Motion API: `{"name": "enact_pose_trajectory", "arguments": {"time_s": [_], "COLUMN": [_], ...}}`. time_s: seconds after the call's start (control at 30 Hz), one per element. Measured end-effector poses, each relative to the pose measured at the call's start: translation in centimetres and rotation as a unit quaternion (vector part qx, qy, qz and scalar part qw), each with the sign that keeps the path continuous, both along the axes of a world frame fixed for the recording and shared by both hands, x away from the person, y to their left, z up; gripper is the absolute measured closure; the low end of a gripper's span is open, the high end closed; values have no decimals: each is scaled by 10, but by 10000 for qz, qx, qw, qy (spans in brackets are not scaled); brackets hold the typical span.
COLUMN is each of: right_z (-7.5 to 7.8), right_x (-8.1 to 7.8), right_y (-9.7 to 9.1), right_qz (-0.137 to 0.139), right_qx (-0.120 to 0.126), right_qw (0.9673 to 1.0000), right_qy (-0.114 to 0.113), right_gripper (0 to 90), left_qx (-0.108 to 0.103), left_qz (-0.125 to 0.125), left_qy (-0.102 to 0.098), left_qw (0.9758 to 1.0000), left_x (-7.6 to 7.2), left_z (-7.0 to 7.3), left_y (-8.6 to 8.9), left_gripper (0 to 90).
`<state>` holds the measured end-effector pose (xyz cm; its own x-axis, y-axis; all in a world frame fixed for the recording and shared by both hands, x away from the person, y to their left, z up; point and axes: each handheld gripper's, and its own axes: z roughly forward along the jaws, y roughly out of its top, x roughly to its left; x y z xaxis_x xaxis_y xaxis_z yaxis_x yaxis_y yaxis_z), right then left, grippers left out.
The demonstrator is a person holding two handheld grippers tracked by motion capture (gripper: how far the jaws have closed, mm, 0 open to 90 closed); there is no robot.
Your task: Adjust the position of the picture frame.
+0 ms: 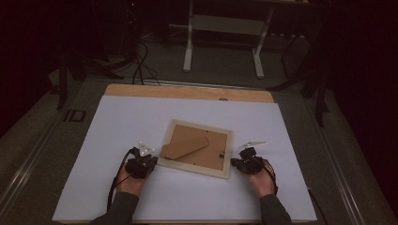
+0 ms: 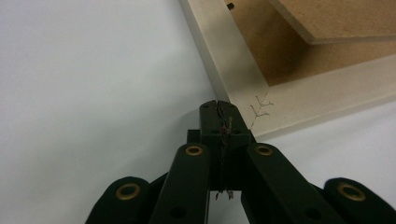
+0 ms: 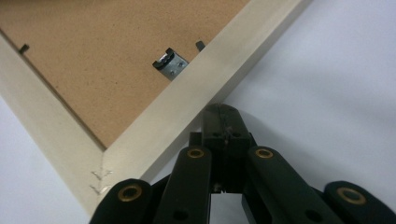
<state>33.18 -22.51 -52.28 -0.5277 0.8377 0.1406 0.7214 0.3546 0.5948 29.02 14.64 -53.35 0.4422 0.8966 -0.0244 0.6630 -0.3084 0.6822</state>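
Closest to the person, two sleeves come in from the bottom of the high view. Each hand holds a black set of tongs.

The left tongs (image 1: 141, 165) sit at about 8 o'clock from the middle of the bench. Their two black jaws are pressed together with nothing between them. In the left gripper view the left tongs (image 2: 218, 108) have their tips right at the outer edge of the picture frame (image 2: 243, 74), by its near corner. I cannot tell if they touch it.

The right tongs (image 1: 246, 163) sit at about 4 o'clock. Their jaws are together too, with nothing in them. In the right gripper view the right tongs (image 3: 219, 112) have their tips right at the side of the picture frame (image 3: 196, 93), maybe touching it.

Between the two tongs lies the picture frame (image 1: 196, 148), near the middle of the bench. It lies face down and is turned a bit. Its rim is pale wood. Its brown back board (image 1: 202, 147) faces up, and a brown stand flap (image 1: 184, 146) lies on it, pointing to 8 o'clock. A small metal clip (image 3: 169, 63) sits on the back board by the rim.

A big white sheet (image 1: 141, 117) covers the bench (image 1: 187, 91). At 12 o'clock, past the bench, a white stand (image 1: 224, 35) is on the dark floor.
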Motion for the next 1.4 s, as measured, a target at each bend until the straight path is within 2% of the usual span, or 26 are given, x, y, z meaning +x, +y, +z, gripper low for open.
{"name": "enact_pose_trajectory", "arguments": {"time_s": [0.13, 0.23, 0.3, 0.47, 0.73, 1.03, 1.2, 1.27, 1.4], "right_z": [0, 2, 3, 3, 2, 0, -1, 0, -1], "right_x": [-2, -6, -8, -1, 8, -5, -12, -13, -13], "right_y": [3, 3, 4, 6, 11, 2, 0, 0, -4], "right_qz": [5, 78, 145, 41, -28, 68, 13, 99, 94], "right_qx": [-80, -58, -125, -99, -98, 41, 77, 40, 154], "right_qw": [10000, 9999, 9997, 9999, 9999, 10000, 10000, 9999, 9998], "right_qy": [-48, 92, 144, 111, 46, 35, 4, 23, 80], "right_gripper": [900, 900, 900, 900, 900, 900, 900, 900, 900], "left_qx": [-20, -59, -60, 36, -102, -119, -204, -265, -169], "left_qz": [9, -4, -9, 33, 85, -52, -83, -83, -119], "left_qy": [28, 53, 49, 39, 91, 98, 135, 164, 125], "left_qw": [10000, 10000, 10000, 10000, 9999, 9999, 9997, 9995, 9997], "left_x": [-2, -2, -3, -7, -11, -13, -13, -12, -14], "left_z": [0, 0, 0, 1, 0, 0, 0, 0, 0], "left_y": [0, 1, 1, 0, 3, 0, 0, 1, -1], "left_gripper": [900, 900, 900, 900, 900, 900, 900, 900, 900]}}
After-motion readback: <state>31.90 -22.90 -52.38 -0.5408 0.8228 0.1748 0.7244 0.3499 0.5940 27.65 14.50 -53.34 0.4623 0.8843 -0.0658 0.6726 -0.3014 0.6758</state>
